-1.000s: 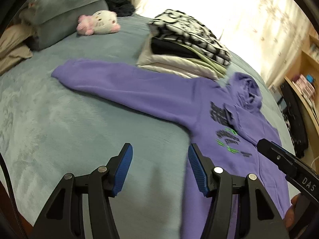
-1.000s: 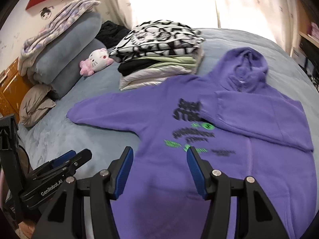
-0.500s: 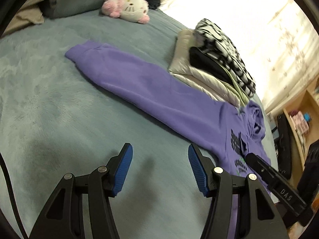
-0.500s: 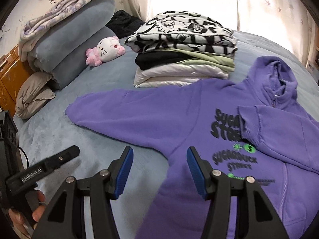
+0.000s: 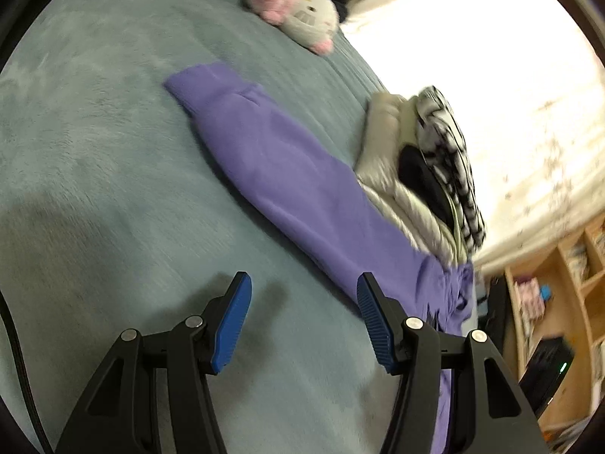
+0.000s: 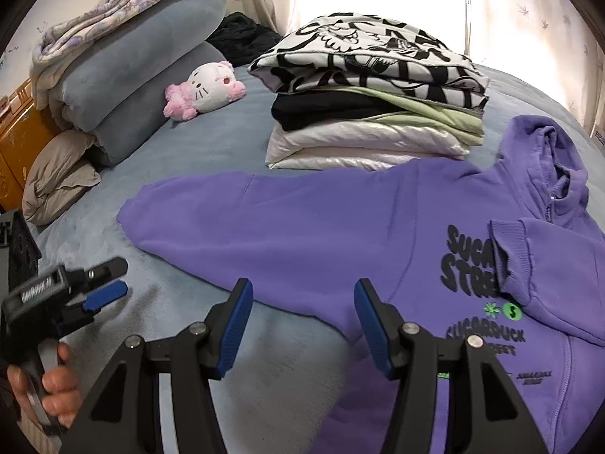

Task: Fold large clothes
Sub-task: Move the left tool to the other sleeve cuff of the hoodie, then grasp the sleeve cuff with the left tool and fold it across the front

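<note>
Currently the purple fleece hooded sweatshirt with black and green chest lettering [image 6: 359,234] lies flat, front up, on the grey-blue plush bed cover [image 6: 211,159]. One sleeve of the garment [image 5: 272,166] extends straight out across the cover; the other sleeve [image 6: 544,265] is folded in over the chest print. The left tool [image 5: 302,317], with blue ribbed pads on black arms, hovers over bare cover just beside the extended sleeve; its jaws stand apart with nothing between them. The right tool [image 6: 300,321] hovers over the lower edge of that sleeve near the armpit; its jaws also stand apart and grip nothing. A stack of folded clothes topped by a black-and-white patterned piece [image 6: 374,94] sits just behind the sweatshirt. A white and pink plush cat toy [image 6: 206,89] rests near the rolled grey bedding [image 6: 132,87]. The left-wrist view is motion-blurred.
</note>
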### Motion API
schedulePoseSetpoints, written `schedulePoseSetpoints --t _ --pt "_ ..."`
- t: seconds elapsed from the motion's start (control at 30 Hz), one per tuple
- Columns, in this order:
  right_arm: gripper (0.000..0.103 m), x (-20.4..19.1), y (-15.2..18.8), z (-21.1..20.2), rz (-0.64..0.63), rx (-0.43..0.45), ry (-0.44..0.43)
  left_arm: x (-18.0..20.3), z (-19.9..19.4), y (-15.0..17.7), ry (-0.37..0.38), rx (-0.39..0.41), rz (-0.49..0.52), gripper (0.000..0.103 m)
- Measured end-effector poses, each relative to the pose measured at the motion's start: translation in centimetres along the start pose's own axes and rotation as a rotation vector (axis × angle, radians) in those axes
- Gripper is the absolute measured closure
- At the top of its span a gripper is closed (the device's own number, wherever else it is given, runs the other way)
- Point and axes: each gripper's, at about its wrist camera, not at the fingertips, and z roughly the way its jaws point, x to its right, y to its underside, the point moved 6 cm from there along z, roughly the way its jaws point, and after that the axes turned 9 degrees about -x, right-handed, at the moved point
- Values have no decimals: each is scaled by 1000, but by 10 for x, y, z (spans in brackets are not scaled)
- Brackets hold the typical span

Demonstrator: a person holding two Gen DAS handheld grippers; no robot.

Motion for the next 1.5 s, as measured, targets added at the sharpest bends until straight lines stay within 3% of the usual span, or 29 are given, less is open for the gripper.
schedulePoseSetpoints --t 0.13,0.27,0.5,0.6,0.63,0.73,0.83,1.03,1.2,1.37,1.5 --pt "47 1 2 6 3 -10 -8 -17 0 -26 -16 36 -60 46" --pt "47 6 2 7 15 -7 -11 -22 17 -50 -46 21 -84 47" --pt "47 20 -5 15 44 -17 9 -6 52 -70 -93 -23 27 47" --pt "47 22 -7 17 54 -17 11 -4 61 -74 -133 -29 53 72" --pt "47 21 -8 17 56 -17 10 -4 64 -75 -132 -35 48 87" --pt "47 20 -7 14 59 -11 6 4 60 -73 -142 -13 57 95" --pt "47 22 -6 6 67 0 -3 29 45 -66 -186 38 133 96" --pt "47 39 1 -26 116 40 -24 116 4 -41 -94 99 246 97" --pt "47 70 13 -65 169 89 -24 211 -20 2 -63 119 428 97" --pt "47 109 29 -99 230 128 -5 286 -24 61 -49 91 599 97" --pt "47 150 44 -127 292 155 17 330 0 113 -16 29 684 97"
